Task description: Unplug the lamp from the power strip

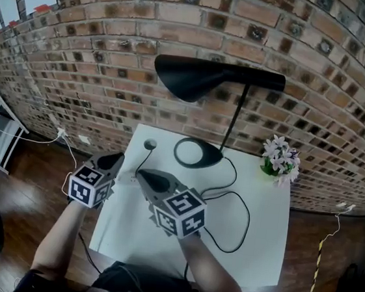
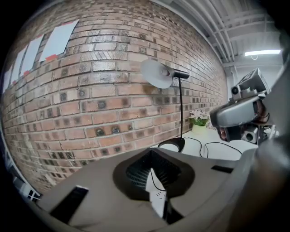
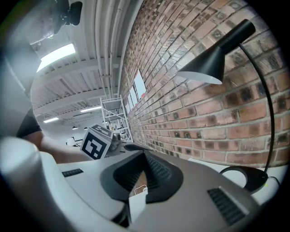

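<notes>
No lettering, label, brand or number is legible anywhere in these views.

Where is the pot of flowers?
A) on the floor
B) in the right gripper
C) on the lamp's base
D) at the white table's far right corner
D: in the head view the pot of flowers stands at the far right corner of the white table, right of the lamp base.
</notes>
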A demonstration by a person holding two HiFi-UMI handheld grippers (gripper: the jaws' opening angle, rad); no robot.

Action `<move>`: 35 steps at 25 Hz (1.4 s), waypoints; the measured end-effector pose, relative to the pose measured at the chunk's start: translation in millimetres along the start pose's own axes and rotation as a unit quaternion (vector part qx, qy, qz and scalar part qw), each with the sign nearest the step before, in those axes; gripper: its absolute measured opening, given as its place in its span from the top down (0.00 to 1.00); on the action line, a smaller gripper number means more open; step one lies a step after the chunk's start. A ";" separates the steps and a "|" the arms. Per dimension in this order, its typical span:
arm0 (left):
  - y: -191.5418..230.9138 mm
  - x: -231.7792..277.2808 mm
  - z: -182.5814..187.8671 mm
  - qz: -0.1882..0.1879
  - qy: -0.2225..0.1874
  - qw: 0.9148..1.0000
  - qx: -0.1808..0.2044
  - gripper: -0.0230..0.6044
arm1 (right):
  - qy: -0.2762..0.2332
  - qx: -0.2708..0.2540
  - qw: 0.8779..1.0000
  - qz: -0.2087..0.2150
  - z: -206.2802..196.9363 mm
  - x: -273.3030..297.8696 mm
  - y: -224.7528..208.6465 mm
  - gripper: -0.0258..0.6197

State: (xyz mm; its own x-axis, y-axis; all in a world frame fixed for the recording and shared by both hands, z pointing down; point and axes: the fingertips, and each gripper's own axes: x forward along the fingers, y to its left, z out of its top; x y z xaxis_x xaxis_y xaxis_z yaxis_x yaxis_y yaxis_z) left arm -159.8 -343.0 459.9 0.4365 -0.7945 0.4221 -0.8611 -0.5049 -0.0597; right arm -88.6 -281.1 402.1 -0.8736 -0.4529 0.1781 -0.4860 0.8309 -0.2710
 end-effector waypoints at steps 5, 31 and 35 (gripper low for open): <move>-13.6 -12.6 17.6 0.020 0.013 0.998 0.060 0.96 | -0.010 -0.008 1.000 0.017 10.6 -4.3 6.6 0.96; -77.4 -146.8 69.4 0.061 -0.059 0.994 0.075 0.97 | -0.073 0.026 0.992 0.095 25.3 -55.7 73.3 0.97; -73.2 -162.7 66.4 0.059 -0.067 0.994 0.067 0.96 | -0.071 0.025 0.992 0.098 30.8 -46.1 86.2 0.97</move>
State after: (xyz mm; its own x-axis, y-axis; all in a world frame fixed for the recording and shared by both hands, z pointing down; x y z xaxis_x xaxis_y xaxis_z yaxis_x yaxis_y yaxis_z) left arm -150.5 -199.2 335.6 0.3726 -0.8846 0.2804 -0.8702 -0.4380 -0.2256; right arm -91.0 -198.6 341.4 -0.9443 -0.3286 -0.0157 -0.3046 0.8916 -0.3350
